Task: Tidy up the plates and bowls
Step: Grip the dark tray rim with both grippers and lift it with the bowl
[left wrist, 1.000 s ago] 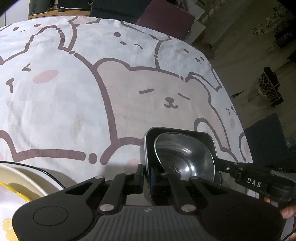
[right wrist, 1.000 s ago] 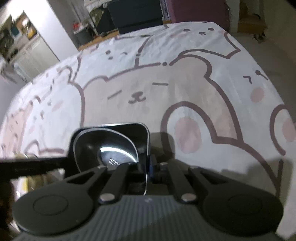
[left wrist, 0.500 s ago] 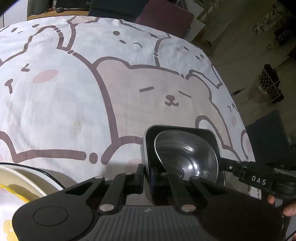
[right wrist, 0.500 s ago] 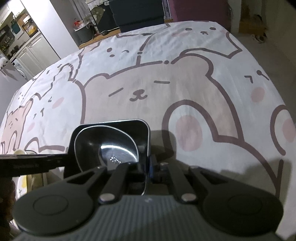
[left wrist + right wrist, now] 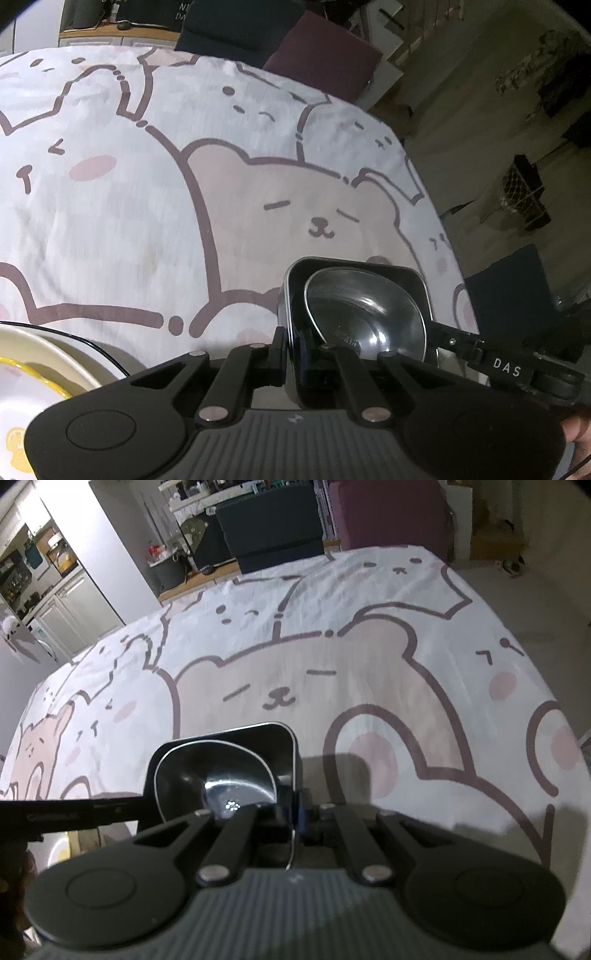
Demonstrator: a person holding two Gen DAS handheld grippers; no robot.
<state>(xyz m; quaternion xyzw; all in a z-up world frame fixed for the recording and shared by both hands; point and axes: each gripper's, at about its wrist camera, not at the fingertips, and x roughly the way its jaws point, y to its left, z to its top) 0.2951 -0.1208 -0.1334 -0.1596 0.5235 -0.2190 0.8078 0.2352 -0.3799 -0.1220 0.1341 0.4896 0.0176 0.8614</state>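
Left gripper (image 5: 291, 347) pinched tight on the left wall of a black square dish (image 5: 413, 280), one finger outside the wall and one inside. Right gripper (image 5: 295, 823) pinched tight on the right wall of the same black square dish (image 5: 236, 734), again with one finger on each side. Held up between the two grippers, just above the bear tablecloth (image 5: 147, 206), over the near right part of the table. Dark shadow on the cloth just under and beside the dish in the right wrist view.

Inside the dish, a shiny metal bowl (image 5: 365, 310), right way up, sitting a bit tilted toward the near side. Same metal bowl (image 5: 218, 775) with a bright spot of light in its bottom in the right wrist view.

At the near left edge of the table, a cream plate with a dark rim (image 5: 48, 343), and on top of it a white dish with a yellow edge (image 5: 22, 391). Well apart from the black dish.

Past the far edge of the table, dark boxes (image 5: 269, 535) and a purple seat (image 5: 391, 513).
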